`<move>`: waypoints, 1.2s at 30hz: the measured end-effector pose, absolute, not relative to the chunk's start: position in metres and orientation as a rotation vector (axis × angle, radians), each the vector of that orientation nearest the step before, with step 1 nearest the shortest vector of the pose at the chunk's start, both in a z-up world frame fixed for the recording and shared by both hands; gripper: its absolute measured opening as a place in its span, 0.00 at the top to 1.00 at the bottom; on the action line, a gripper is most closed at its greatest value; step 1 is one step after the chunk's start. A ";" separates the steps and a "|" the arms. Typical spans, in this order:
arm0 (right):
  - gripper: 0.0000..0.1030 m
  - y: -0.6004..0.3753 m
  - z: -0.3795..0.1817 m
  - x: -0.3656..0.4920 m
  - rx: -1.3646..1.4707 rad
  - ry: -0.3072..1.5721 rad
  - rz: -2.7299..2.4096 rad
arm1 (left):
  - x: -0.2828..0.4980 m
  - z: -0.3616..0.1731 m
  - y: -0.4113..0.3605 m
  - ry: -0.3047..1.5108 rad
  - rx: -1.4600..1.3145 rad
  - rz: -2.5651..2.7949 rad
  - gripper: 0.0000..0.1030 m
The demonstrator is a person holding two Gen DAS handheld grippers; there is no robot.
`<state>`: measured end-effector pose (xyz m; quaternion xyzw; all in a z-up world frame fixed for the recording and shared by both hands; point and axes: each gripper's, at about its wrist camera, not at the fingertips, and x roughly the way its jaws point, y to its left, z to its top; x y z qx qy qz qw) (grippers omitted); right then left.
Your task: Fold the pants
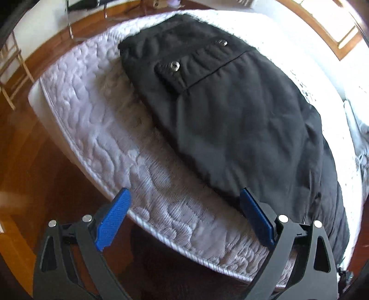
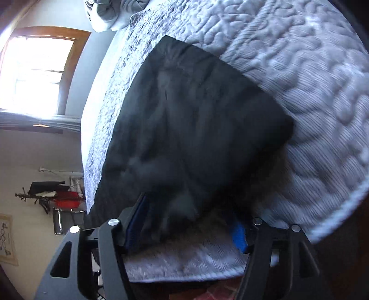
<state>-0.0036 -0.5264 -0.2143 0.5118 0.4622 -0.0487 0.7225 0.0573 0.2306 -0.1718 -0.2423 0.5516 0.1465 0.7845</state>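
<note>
Black pants [image 1: 230, 110] lie flat on the white quilted mattress [image 1: 96, 120], with a buttoned pocket flap [image 1: 175, 67] showing toward the far end. My left gripper [image 1: 184, 203] is open and empty, hovering over the mattress edge with its right pad [image 1: 256, 217] at the near hem of the pants. In the right wrist view the pants [image 2: 196, 115] fill the middle. My right gripper [image 2: 189, 221] is open, its blue pads [image 2: 238, 235] either side of the near edge of the cloth, low on the mattress [image 2: 311, 103].
A wooden floor [image 1: 27, 161] runs along the mattress edge, with a wooden chair [image 1: 11, 67] at the far left. A window [image 2: 37, 73], a rack with clothes [image 2: 57, 196] and crumpled bedding [image 2: 108, 13] lie beyond the bed.
</note>
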 end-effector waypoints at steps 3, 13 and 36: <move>0.67 -0.527 -0.211 0.016 1.108 0.999 -0.104 | 0.066 -0.183 0.227 1.193 -0.556 0.323 0.08; 0.91 -0.555 -0.155 0.043 0.992 0.861 -0.058 | 0.125 -0.177 0.189 1.152 -0.511 0.364 0.33; 0.91 -0.524 -0.089 0.036 0.665 0.796 -0.251 | 0.112 -0.161 0.159 1.043 -0.485 0.286 0.09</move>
